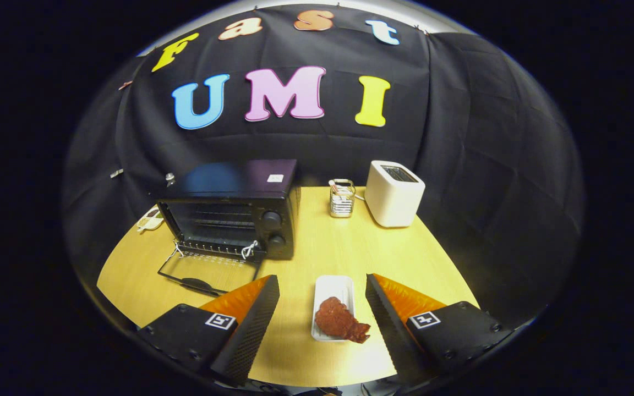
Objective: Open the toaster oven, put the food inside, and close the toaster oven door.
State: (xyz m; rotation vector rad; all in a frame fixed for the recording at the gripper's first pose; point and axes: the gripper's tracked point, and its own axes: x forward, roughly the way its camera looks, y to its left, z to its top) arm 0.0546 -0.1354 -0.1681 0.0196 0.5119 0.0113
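**Tongs spread over the meat, oven door already down**

The tongs (322, 313) hang wide apart with nothing held, and the small white tray (332, 286) lies between the two fingers. On the tray's near end sits a reddish-brown slab of cooked meat (340, 322), its corner overhanging the rim. It looks light, soft and probably greasy, so a pinch across its thicker middle seems safest; the tray itself is likely stiff and slick. The tongs point forward and down over the bench (317, 247). To the far left stands the black toaster oven (234, 212), its glass door (207, 272) lying open. A white toaster (394, 192) and a wire holder (342, 198) stand far right.
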